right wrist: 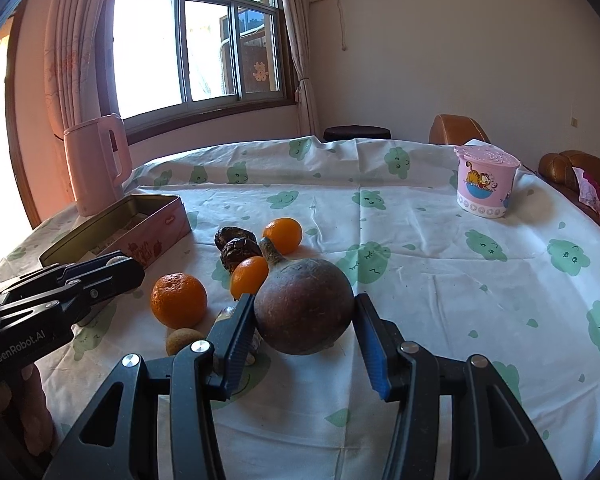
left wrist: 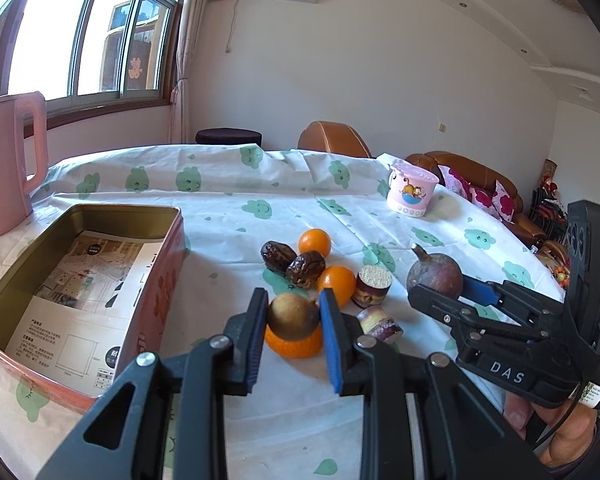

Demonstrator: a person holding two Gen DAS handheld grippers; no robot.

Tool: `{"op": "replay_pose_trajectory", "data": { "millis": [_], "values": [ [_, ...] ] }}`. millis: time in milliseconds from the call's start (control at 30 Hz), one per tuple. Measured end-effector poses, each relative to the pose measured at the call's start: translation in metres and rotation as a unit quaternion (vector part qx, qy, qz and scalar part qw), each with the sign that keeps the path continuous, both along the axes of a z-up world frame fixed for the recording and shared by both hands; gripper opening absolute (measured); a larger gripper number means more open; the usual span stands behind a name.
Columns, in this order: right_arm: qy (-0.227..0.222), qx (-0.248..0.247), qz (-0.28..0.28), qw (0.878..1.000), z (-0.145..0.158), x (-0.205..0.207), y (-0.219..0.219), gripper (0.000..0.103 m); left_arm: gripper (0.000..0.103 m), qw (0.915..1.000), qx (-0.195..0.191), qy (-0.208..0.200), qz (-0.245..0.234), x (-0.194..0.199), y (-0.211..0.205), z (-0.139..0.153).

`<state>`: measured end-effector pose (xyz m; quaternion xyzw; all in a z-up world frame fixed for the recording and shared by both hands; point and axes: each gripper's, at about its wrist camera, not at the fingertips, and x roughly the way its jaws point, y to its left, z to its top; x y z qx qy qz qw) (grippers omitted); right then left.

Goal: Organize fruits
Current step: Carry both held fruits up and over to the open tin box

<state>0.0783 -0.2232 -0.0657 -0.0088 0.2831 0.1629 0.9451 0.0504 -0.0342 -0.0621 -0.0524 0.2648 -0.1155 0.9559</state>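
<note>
Left gripper [left wrist: 293, 318]: fingers closed against a small brown longan [left wrist: 293, 317], at 6 o'clock of the fruit cluster. Right gripper [right wrist: 304, 322]: fingers spread around the mangosteen [right wrist: 304, 312] on the tabletop [right wrist: 440, 280], a gap showing on the right side. Open tin box [left wrist: 80, 280] at 9 o'clock.

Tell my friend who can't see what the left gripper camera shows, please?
The left gripper straddles a small brown fruit in front of an orange. An open pink tin sits left; the right gripper is at a mangosteen.
</note>
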Motion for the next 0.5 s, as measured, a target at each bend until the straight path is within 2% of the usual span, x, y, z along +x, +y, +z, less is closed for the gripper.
{"op": "replay_pose_trajectory", "data": {
  "millis": [500],
  "values": [
    [-0.034, 0.002, 0.000, 0.999, 0.0037, -0.0106, -0.0008, 0.051, 0.028, 0.9995, 0.006, -0.030, 0.011, -0.0097, 0.0010, 0.0044]
  ]
}}
